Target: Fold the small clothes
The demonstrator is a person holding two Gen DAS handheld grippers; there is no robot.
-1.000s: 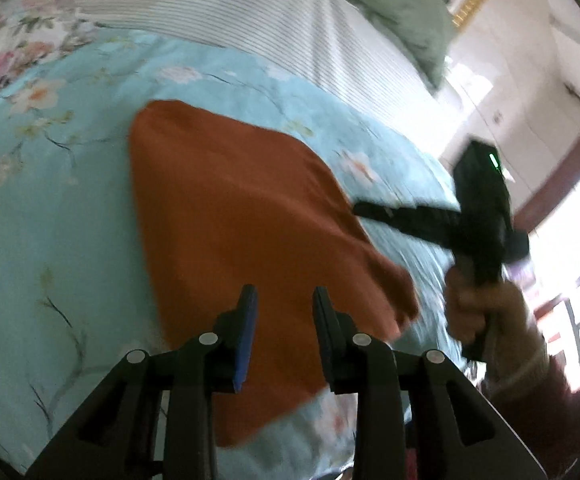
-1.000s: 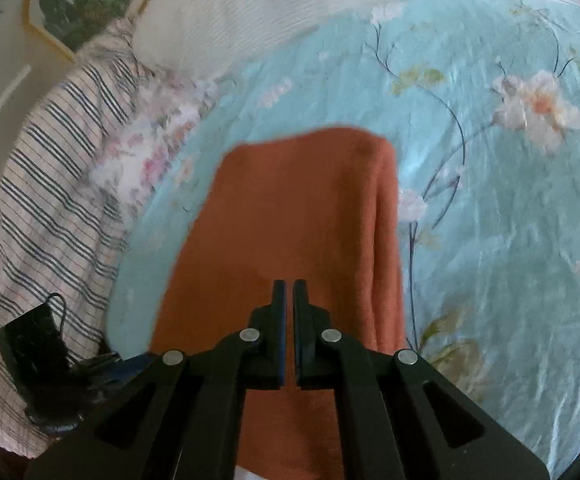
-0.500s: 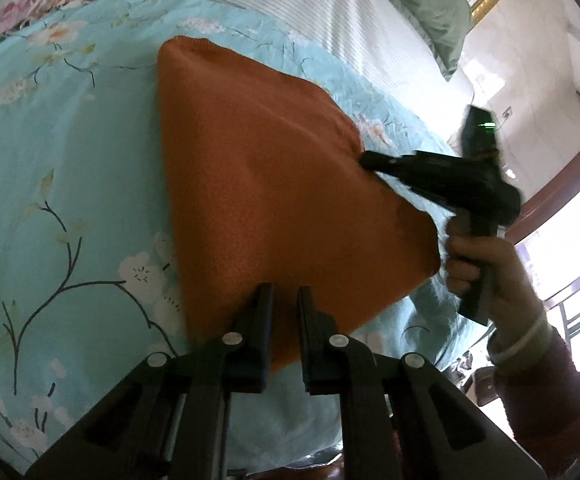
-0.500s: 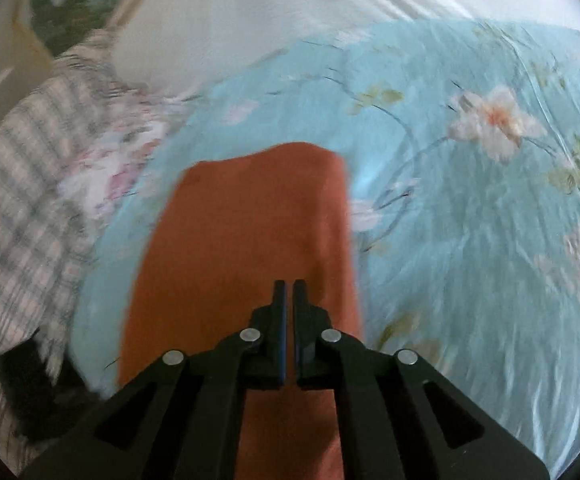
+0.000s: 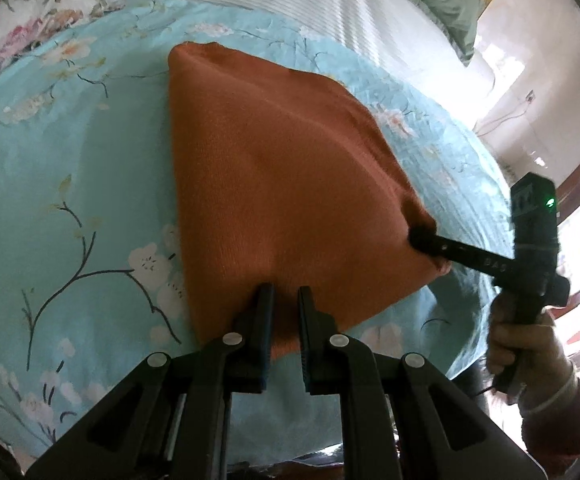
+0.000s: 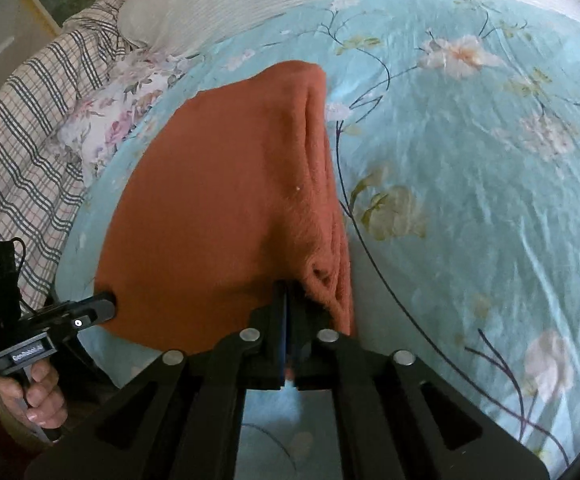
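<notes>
We pinch the orange cloth [image 5: 281, 184] at both near corners on the quilt [image 5: 69, 184], left gripper [image 5: 283, 300] and right gripper [image 6: 287, 300] clamped; folding seems hardly begun.

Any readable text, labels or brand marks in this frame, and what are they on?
Embossed letters on the arm of the right gripper, seen from the left wrist view: too blurred to read for certain.
Small white label on the body of the left gripper, seen from the right wrist view: printed, too blurred to read.
Orange cloth and floral bedspread: no text.
</notes>
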